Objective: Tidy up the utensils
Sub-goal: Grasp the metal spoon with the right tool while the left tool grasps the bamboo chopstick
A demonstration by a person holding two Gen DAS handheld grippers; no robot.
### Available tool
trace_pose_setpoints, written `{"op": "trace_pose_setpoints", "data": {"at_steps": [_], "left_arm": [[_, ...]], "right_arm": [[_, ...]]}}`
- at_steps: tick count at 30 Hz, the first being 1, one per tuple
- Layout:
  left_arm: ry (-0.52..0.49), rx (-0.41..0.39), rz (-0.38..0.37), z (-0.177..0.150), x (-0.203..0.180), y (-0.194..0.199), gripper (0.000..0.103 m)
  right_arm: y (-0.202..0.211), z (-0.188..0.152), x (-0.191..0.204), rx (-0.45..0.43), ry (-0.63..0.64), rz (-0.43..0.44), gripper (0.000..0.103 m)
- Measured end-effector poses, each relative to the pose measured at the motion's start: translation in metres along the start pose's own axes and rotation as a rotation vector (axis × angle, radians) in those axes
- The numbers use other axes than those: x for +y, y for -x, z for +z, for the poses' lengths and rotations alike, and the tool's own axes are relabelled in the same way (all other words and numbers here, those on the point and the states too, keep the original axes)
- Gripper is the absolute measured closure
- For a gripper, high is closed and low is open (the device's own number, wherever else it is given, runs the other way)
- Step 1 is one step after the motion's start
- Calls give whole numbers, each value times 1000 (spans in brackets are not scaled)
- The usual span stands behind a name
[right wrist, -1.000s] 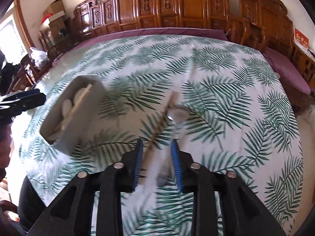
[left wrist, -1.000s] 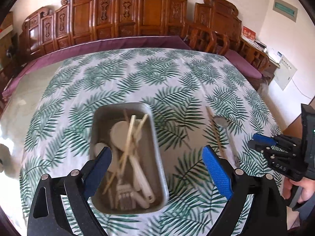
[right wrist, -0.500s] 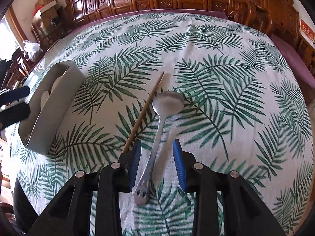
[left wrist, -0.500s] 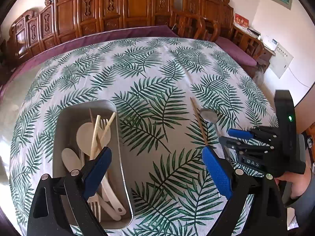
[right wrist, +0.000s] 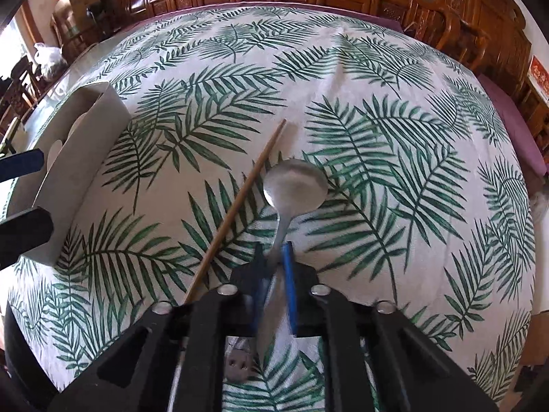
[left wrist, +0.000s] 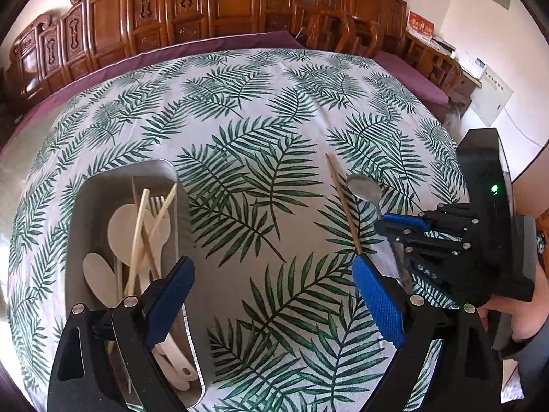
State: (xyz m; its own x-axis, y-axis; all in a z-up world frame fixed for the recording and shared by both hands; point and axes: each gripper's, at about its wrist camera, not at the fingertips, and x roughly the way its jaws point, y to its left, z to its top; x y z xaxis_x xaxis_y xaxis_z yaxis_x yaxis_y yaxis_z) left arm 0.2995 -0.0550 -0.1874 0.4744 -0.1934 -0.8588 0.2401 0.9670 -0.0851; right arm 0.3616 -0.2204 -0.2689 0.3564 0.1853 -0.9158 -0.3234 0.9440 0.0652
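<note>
A metal spoon (right wrist: pixel 295 185) lies on the palm-leaf tablecloth with its bowl pointing away; it also shows in the left wrist view (left wrist: pixel 364 187). My right gripper (right wrist: pixel 274 250) is shut on the spoon's handle, low on the table; it shows in the left wrist view (left wrist: pixel 394 228) too. A wooden chopstick (right wrist: pixel 240 206) lies just left of the spoon, untouched. A grey metal tray (left wrist: pixel 85 206) at the left holds pale spoons, a fork and chopsticks. My left gripper (left wrist: pixel 274 295) is open and empty, hovering between the tray and the spoon.
The tray's outer wall (right wrist: pixel 79 171) stands at the left in the right wrist view. The round table's cloth (left wrist: pixel 257 110) stretches far back. Carved wooden chairs (left wrist: pixel 219 7) ring the far edge. A purple undercloth (right wrist: pixel 521 130) shows at the rim.
My right gripper has moved forward over the spoon's handle and closed on it. My left gripper has shifted right, so the tray now sits further left in its view.
</note>
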Motion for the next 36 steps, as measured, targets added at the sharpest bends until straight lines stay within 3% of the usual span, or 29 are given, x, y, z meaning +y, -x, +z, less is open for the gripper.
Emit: {"op": "trace_pose_setpoints", "data": {"at_steps": [10, 21, 26, 30, 36], "left_arm": [[-32, 63, -19, -4, -27, -35, 14], [-119, 122, 19, 0, -69, -70, 16], [-165, 156, 45, -2, -84, -81, 36], [-133, 145, 39, 0, -84, -82, 46], [-82, 132, 46, 4, -76, -79, 87]], "right_arm": [[18, -25, -27, -14, -63, 10, 96], [49, -48, -50, -72, -103, 4, 96], [56, -49, -56, -86, -106, 2, 96], [61, -51, -56, -94, -108, 5, 96], [64, -54, -51, -94, -106, 8, 96]]}}
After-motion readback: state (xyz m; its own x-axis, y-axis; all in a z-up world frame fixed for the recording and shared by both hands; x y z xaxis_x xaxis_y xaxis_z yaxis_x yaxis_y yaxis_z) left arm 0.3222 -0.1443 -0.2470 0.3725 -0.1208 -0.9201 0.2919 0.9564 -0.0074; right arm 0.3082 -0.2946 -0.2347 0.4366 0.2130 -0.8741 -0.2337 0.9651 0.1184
